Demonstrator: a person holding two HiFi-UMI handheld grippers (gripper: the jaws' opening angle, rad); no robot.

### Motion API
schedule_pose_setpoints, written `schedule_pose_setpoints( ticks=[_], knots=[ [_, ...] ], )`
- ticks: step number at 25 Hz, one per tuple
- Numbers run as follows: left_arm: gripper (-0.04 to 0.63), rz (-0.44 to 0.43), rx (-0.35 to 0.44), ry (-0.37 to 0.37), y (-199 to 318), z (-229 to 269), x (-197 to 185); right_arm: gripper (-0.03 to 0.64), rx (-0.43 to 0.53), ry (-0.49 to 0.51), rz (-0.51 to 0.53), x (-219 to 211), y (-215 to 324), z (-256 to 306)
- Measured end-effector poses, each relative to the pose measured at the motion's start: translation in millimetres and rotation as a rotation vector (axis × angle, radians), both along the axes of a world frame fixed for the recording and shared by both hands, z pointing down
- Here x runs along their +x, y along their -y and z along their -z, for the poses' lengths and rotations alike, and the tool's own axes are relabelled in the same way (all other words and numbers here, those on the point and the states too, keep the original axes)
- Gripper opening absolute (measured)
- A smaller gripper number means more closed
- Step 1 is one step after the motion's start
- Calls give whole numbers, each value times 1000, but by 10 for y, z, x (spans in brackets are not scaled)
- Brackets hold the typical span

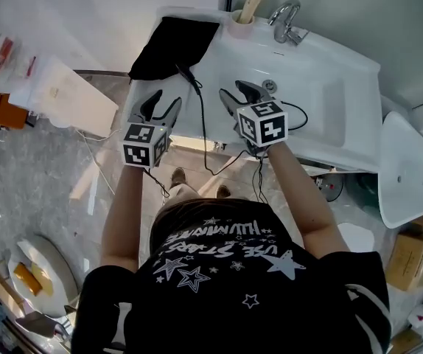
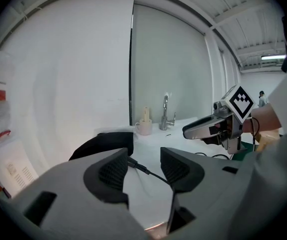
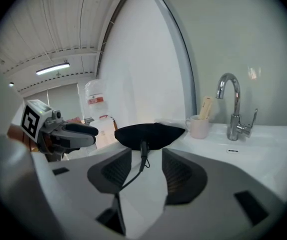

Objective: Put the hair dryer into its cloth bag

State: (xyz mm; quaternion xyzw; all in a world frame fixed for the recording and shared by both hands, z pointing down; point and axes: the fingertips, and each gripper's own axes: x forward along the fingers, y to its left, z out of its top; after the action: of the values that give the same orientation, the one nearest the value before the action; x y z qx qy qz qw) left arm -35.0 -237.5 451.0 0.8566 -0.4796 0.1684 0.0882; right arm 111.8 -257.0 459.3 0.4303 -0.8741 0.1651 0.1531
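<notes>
A black cloth bag (image 1: 173,46) lies bulging on the left end of the white sink counter (image 1: 219,127). A black cord (image 1: 200,116) runs out of its mouth and hangs over the counter's front edge. The hair dryer itself does not show. My left gripper (image 1: 163,103) hovers near the counter's front left, short of the bag, open with nothing between its pads. My right gripper (image 1: 235,93) hovers beside it over the basin's left rim, also open and empty. The bag (image 2: 106,143) and cord (image 2: 146,170) lie beyond the left gripper (image 2: 142,166); the right gripper (image 3: 146,166) points at the bag (image 3: 148,134).
The basin (image 1: 322,94) takes up the right of the counter, with a chrome tap (image 1: 287,21) and a cup (image 1: 242,24) at the back. A white wall stands behind. A white toilet (image 1: 407,168) is at the right and boxes (image 1: 64,94) on the floor at the left.
</notes>
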Motion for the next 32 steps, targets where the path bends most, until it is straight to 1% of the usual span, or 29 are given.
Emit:
schedule_pose_setpoints(
  ticks=[2,5,7,8,11,12,16,20,24,32],
  knots=[
    [182,18,7,-16,-96,12,97,177,10,10,-6,123,-72,19],
    [146,27,-6,-31,-263,-30,235,116,22,12,-26,301,-160,10],
    [110,21,-15,-33,-359,-64,327,53,34,14,-67,450,-196,5],
    [93,20,-19,-35,-398,-81,364,7,35,27,-87,522,-215,6],
    [44,25,-30,-47,-473,-121,421,6,28,103,-123,685,-267,14],
    [36,25,-34,-48,-497,-133,431,6,29,110,-132,727,-283,8],
    [11,26,-43,-49,-599,-176,417,6,56,64,-135,796,-369,5],
    [11,31,-49,-68,-786,-198,371,6,83,-3,-125,766,-563,17],
    [9,4,-60,-81,-1122,-206,341,6,78,-20,-145,717,-909,19],
    [9,-57,-70,-84,-1836,-210,330,6,83,-40,-197,714,-1732,68]
  ],
)
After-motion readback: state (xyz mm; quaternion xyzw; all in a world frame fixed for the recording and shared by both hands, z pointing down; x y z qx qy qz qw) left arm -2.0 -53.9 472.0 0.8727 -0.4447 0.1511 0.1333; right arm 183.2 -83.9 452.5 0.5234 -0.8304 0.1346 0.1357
